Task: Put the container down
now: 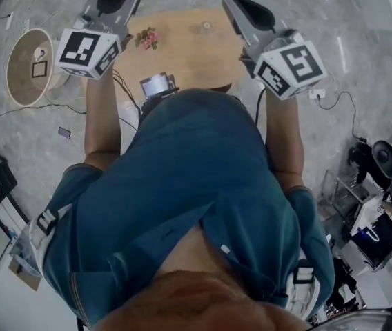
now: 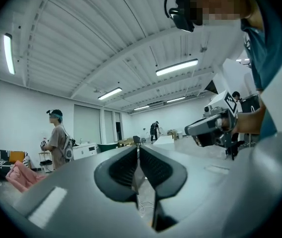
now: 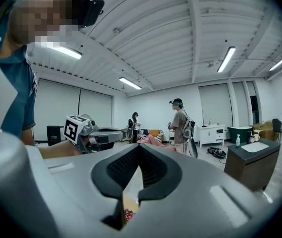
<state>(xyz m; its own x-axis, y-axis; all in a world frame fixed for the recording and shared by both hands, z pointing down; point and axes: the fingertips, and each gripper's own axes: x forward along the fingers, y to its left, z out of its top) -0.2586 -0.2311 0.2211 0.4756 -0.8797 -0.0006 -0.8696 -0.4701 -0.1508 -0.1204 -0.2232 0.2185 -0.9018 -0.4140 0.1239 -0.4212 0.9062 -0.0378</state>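
Grey floor (image 1: 361, 40), beneath everything. Person's blue shirt (image 1: 196, 185), filling the space behind both tongs. Round wooden table (image 1: 182, 57), below and between left tongs (image 2: 139, 148) and right tongs (image 3: 138, 147); near edge hidden by the shirt. Pale round tub (image 1: 30, 67), outward of left tongs. Both tongs held high, pressed together, nothing clamped. Pink flowers (image 1: 147, 38), on table just beside left tongs. Small clear container (image 1: 206, 27), on table between the tongs, nearer the right; detail too small to tell.
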